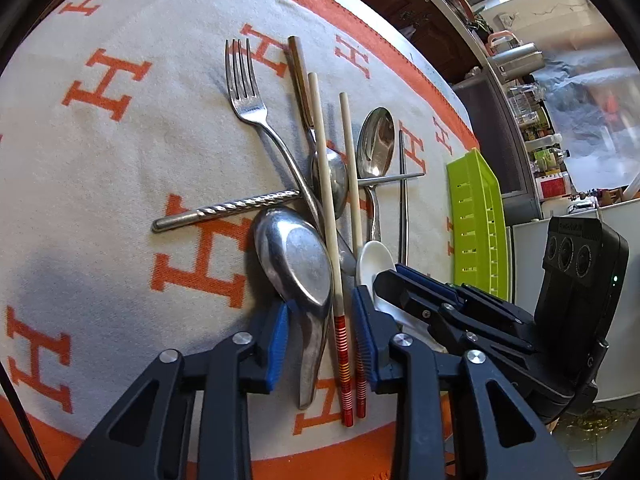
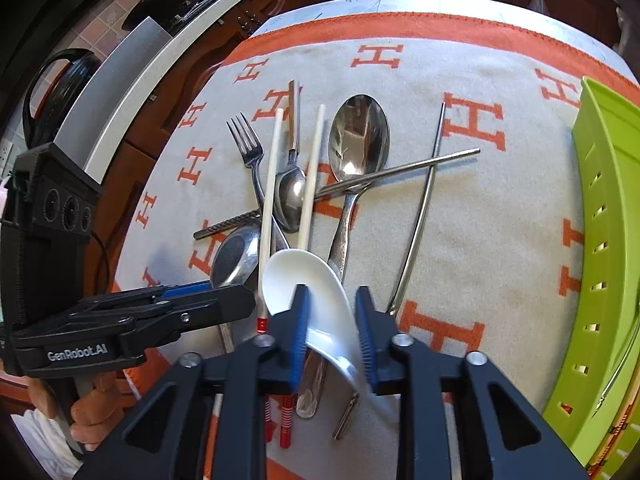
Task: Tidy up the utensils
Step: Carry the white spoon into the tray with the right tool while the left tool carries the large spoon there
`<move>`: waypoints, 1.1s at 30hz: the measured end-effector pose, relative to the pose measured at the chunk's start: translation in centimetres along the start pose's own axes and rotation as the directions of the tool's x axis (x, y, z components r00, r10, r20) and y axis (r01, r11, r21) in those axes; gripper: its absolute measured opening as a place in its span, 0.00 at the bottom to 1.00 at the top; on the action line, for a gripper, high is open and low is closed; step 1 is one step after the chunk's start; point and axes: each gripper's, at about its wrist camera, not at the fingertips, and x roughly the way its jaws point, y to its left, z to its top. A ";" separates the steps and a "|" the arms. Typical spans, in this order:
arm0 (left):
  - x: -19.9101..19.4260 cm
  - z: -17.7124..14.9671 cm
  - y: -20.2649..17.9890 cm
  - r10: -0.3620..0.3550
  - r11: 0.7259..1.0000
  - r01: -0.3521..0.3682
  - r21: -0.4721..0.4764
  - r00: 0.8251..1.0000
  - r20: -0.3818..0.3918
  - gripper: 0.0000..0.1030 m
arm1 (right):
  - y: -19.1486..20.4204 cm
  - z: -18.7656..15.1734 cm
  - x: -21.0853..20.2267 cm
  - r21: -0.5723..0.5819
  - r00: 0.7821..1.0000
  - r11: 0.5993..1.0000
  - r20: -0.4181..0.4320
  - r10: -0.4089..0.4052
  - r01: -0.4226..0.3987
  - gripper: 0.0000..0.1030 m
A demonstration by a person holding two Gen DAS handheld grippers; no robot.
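A pile of utensils lies on a grey and orange cloth [image 1: 120, 152]: a fork [image 1: 244, 88], a big metal soup spoon [image 1: 296, 260], two wooden chopsticks with red ends [image 1: 326, 200], metal spoons [image 1: 376, 144], metal chopsticks [image 1: 403, 200] and a white ceramic spoon [image 2: 308, 280]. My left gripper [image 1: 322, 312] is open, its fingers on either side of the soup spoon's handle and one wooden chopstick. My right gripper [image 2: 332, 312] has its fingers on either side of the white spoon's handle; contact is not clear. The right gripper also shows in the left wrist view [image 1: 404, 280].
A lime green slotted tray [image 2: 604, 240] stands at the cloth's right side, also in the left wrist view [image 1: 476, 216]. Dark wooden cabinets and a white counter edge lie beyond the cloth. A cluttered shelf stands at the far right.
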 end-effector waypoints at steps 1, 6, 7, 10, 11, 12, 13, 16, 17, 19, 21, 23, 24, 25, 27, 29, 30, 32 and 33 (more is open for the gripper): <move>0.2 0.0 0.1 0.004 1.000 -0.004 -0.006 1.000 -0.002 0.13 | 0.0 -0.1 -0.1 -0.007 1.000 1.000 -0.003 0.002 -0.002 0.14; 0.0 -0.2 -0.3 0.047 0.999 -0.047 0.008 0.999 0.027 0.07 | 0.7 -0.5 -0.4 -0.060 0.999 0.997 0.018 -0.040 0.041 0.04; -0.3 -0.3 -0.3 0.061 0.998 -0.061 0.018 0.998 0.035 0.05 | 0.9 -0.6 -0.5 -0.063 0.998 0.997 0.028 -0.047 0.049 0.03; -1.0 -0.4 -0.9 0.092 0.994 -0.096 0.057 0.993 0.067 0.04 | 1.0 -0.9 -1.5 -0.061 0.996 0.997 0.071 -0.049 0.054 0.02; -1.3 -0.5 -1.2 0.103 0.992 -0.108 0.072 0.992 0.078 0.04 | 1.0 -1.0 -1.9 -0.058 0.995 0.997 0.086 -0.045 0.051 0.02; -1.6 -0.6 -1.6 0.114 0.988 -0.122 0.092 0.989 0.091 0.04 | 0.9 -1.2 -2.3 -0.053 0.994 0.997 0.102 -0.044 0.050 0.02; -1.9 -0.7 -1.8 0.117 0.986 -0.127 0.104 0.988 0.100 0.04 | 0.8 -1.3 -2.6 -0.047 0.993 0.998 0.112 -0.043 0.049 0.02; -2.9 -0.9 -2.5 0.118 0.982 -0.134 0.136 0.986 0.120 0.04 | 0.2 -2.0 -3.9 -0.025 0.987 0.999 0.156 -0.035 0.040 0.02; -3.1 -1.0 -2.8 0.116 0.980 -0.134 0.145 0.985 0.126 0.04 | 0.0 -2.3 -4.4 -0.016 0.985 0.999 0.167 -0.033 0.036 0.02; -3.3 -1.2 -3.6 0.117 0.976 -0.139 0.168 0.984 0.134 0.04 | -0.5 -3.0 -5.4 0.003 0.982 0.999 0.189 -0.033 0.032 0.02; -3.4 -1.4 -4.6 0.116 0.971 -0.141 0.192 0.984 0.135 0.04 | -1.1 -3.8 -6.7 0.025 0.976 1.000 0.215 -0.022 0.017 0.02; -3.5 -1.7 -5.4 0.115 0.967 -0.142 0.210 0.984 0.135 0.04 | -1.7 -4.7 -8.2 0.045 0.970 0.999 0.243 -0.026 0.015 0.02; -3.5 -1.9 -5.9 0.113 0.965 -0.140 0.224 0.985 0.133 0.04 | -1.9 -5.1 -8.9 0.053 0.966 0.999 0.256 -0.027 0.014 0.02; -3.5 -2.0 -6.7 0.109 0.961 -0.138 0.240 0.986 0.129 0.04 | -2.3 -5.5 -10.0 0.066 0.961 0.998 0.274 -0.031 0.014 0.02; -3.4 -2.3 -7.9 0.102 0.954 -0.133 0.269 0.987 0.124 0.04 | -3.3 -6.4 -12.1 0.098 0.951 0.995 0.303 -0.054 0.025 0.02; -3.1 -2.5 -9.6 0.088 0.946 -0.118 0.301 0.990 0.111 0.04 | -4.4 -7.1 -14.0 0.134 0.942 0.990 0.326 -0.086 0.044 0.02; -2.8 -2.6 -10.5 0.080 0.943 -0.109 0.315 0.991 0.103 0.04 | -5.0 -7.4 -14.8 0.152 0.937 0.987 0.334 -0.105 0.056 0.02; -2.2 -2.7 -12.3 0.061 0.937 -0.084 0.338 0.995 0.080 0.04 | -6.8 -8.3 -16.6 0.203 0.921 0.975 0.354 -0.161 0.092 0.02; -1.9 -2.7 -13.1 0.052 0.935 -0.073 0.348 0.996 0.070 0.04 | -7.6 -8.6 -17.3 0.223 0.915 0.969 0.360 -0.183 0.106 0.02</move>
